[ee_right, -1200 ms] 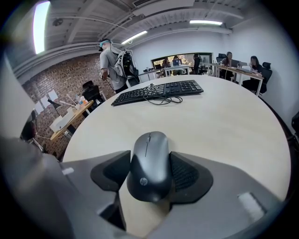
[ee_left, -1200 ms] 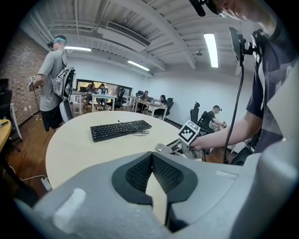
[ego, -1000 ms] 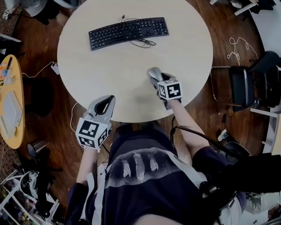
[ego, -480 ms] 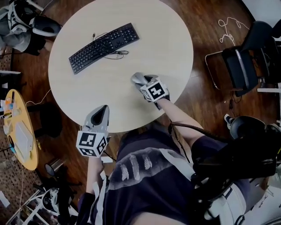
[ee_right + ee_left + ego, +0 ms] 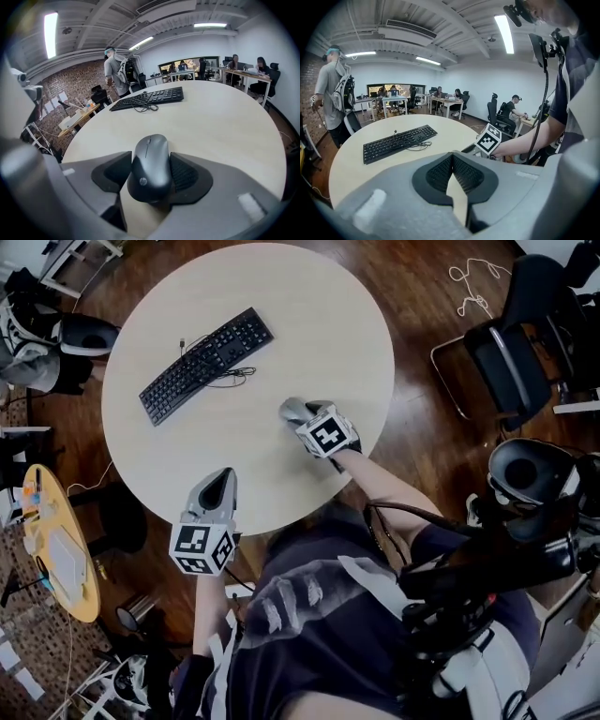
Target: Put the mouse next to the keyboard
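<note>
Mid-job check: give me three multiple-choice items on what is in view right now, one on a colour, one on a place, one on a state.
1. What colour is the keyboard on the table?
A) white B) black C) red

2. Where is the mouse?
A) between the right gripper fingers B) touching the keyboard C) lying loose on the table

3. How do the left gripper fingers stand?
A) wide apart B) closed on the keyboard C) together, nothing between them

Answers:
1 B, its dark keys stand out against the pale tabletop.
2 A, the right gripper view shows fingers against both its sides.
3 C, the left gripper view shows them meeting.

Left gripper [image 5: 221, 480] jaws together; right gripper [image 5: 296, 413] jaws clamp the mouse [image 5: 150, 166].
</note>
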Demonstrator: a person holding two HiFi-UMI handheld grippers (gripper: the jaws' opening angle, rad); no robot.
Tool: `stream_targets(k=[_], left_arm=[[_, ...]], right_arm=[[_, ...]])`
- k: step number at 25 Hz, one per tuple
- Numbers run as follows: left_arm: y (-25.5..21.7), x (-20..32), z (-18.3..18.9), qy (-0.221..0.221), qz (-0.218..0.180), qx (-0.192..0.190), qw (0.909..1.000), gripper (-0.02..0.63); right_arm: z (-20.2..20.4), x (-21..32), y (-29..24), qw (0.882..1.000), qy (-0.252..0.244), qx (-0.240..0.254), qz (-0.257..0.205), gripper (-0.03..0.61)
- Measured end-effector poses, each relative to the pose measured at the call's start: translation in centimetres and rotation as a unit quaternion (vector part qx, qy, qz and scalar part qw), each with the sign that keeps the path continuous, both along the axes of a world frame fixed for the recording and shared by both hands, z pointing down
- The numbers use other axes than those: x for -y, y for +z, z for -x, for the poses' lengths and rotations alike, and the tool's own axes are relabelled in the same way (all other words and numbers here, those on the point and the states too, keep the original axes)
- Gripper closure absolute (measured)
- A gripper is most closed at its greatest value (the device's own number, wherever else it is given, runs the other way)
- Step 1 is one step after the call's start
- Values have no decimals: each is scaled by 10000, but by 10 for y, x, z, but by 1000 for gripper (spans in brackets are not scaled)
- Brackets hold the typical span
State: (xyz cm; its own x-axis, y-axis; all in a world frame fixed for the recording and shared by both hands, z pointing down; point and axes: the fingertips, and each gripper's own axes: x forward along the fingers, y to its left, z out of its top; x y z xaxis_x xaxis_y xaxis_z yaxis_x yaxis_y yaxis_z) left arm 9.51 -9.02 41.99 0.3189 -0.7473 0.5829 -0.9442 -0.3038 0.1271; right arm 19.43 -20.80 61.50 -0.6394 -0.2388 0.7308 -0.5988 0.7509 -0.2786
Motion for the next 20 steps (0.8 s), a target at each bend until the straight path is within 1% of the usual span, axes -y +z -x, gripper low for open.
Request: stream_targets(k=[3,4,5,8,10,12,15,20], left_arm=[[7,11,-42,164,83,16,9998,611],[11,11,-46,207,123,-6,9997,611],[13,11,-41,230,146,-37,9996,611],[16,5,-2,172,131,-129,9997,610],[19,-1,17,70,128,-189,9997,611],[23,-7,22,-31,154,-244,9996,611],[28,-13,21,-174,211,-325,9991,611],[34,-17,34,-298,277,-318,9987,611]], right_arm=[[-56,23,4,9997,249,-21,86,313],[-67,26,6,9992,341,-108,152,313],[-70,30,4,9987,437,-200,173,313],[-44,42,-5,9978,583,-301,56,313],[-30,47,-7,9976,621,-302,14,313],[-29,51,-7,9973,665,-324,-1,313],[-39,56,-6,9969,672,-409,-5,313],[-47,66,-6,9961,612,-605,-183,313]])
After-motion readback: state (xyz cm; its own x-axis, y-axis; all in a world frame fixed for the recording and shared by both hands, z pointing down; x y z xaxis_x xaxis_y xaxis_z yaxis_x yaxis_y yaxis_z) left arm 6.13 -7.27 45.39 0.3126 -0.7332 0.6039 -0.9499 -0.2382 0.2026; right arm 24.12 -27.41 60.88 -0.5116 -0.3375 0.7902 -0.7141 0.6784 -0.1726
